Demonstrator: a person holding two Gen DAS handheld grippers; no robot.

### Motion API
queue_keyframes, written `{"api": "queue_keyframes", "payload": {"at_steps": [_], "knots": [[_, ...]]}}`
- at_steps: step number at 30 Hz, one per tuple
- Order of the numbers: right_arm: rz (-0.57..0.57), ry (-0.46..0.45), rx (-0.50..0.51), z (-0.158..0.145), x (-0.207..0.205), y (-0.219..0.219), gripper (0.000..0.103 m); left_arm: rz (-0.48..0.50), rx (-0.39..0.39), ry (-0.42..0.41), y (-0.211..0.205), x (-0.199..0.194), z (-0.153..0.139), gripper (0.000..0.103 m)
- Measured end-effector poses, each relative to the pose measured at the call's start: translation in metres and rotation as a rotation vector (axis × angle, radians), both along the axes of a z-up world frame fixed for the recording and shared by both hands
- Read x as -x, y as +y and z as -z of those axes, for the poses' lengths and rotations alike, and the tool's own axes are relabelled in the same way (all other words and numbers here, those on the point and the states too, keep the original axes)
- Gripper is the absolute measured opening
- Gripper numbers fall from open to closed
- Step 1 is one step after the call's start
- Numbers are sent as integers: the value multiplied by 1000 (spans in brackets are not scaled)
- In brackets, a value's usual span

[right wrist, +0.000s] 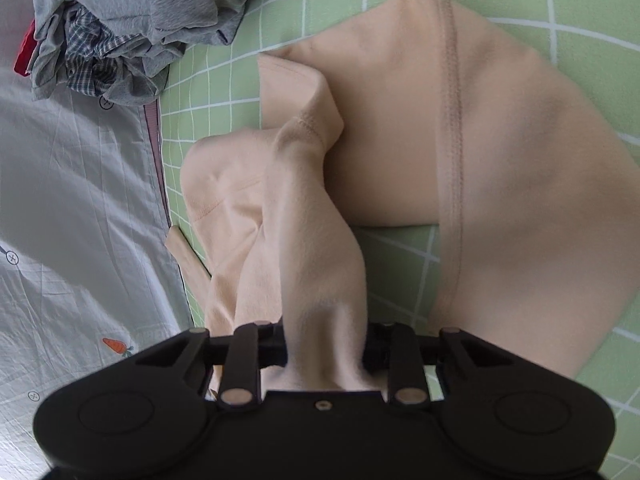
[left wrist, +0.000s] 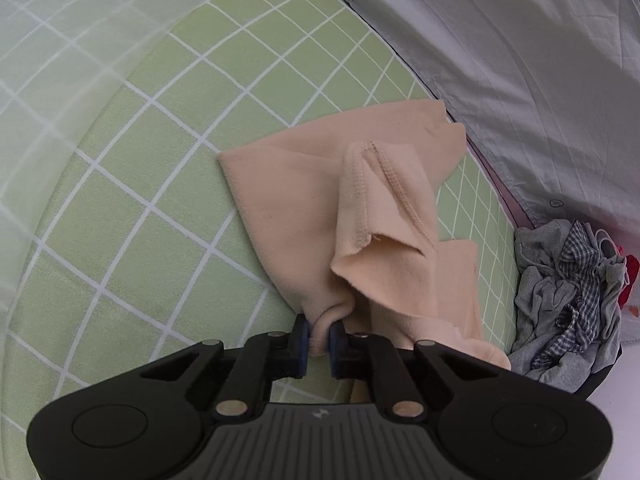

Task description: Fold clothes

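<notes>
Pinching a peach-coloured garment (left wrist: pixel 280 184) at two points, the left gripper (left wrist: pixel 319 340) and right gripper (right wrist: pixel 325 350) lift it half-draped above the green checked sheet (left wrist: pixel 140 184), apparently mid-fold, needing edges matched and lowered flat.

Both wrist views close over bedsheet (left wrist: pixel 132 184), sharing clothes pile (right wrist: pixel 132 28)

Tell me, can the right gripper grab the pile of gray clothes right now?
Probably not yet. The right gripper is shut on the peach garment, so it has no free grip. The gray clothes pile lies apart, off by the gray sheet.
</notes>
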State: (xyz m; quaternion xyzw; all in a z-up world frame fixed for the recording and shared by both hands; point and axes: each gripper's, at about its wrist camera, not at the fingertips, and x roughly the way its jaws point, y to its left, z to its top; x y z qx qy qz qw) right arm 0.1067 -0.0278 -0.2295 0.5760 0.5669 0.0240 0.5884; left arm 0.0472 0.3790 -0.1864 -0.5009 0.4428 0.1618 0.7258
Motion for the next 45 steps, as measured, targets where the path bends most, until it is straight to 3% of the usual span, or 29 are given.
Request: {"api": "queue_keyframes", "payload": {"at_steps": [3,7,13,19,21,24,25,26,27,29,32,33,35,38,42,45], "knots": [[-7,13,-16,-2,6,-5,23,-29,-15,15,8,26,-7,10],[-30,18,-51,-8,20,-11,18,-43,-129,34,14,87,-30,10],[-50,-48,-115,-31,27,-13,12,-165,-293,8,32,173,-92,10],[-103,-169,-185,-71,1,11,11,-230,-436,-139,44,190,-179,10],[-130,-267,-168,-88,-18,24,11,-194,-463,-177,46,176,-190,10],[-169,-419,-29,-100,-44,44,13,-193,-398,-212,53,152,-157,11],[-190,-437,47,-97,-52,51,21,-194,-366,-208,56,144,-138,13],[-211,-421,144,-93,-59,56,36,-181,-348,-147,57,137,-122,13],[-219,-408,193,-91,-58,56,41,-166,-332,-79,58,130,-106,14],[-237,-383,291,-87,-57,57,53,-132,-354,-16,56,123,-92,17],[-266,-411,368,-89,-31,52,67,-111,-343,-21,55,127,-85,20],[-293,-427,425,-91,-19,53,67,-109,-337,-22,55,130,-84,21],[-347,-459,511,-93,3,56,69,-91,-343,8,54,131,-82,35],[-459,-478,509,-87,20,80,69,-62,-344,55,53,135,-78,43],[-577,-494,509,-76,15,120,70,-45,-311,134,47,149,-72,44],[-663,-498,552,-67,15,142,70,-56,-311,145,40,169,-73,44]]}}
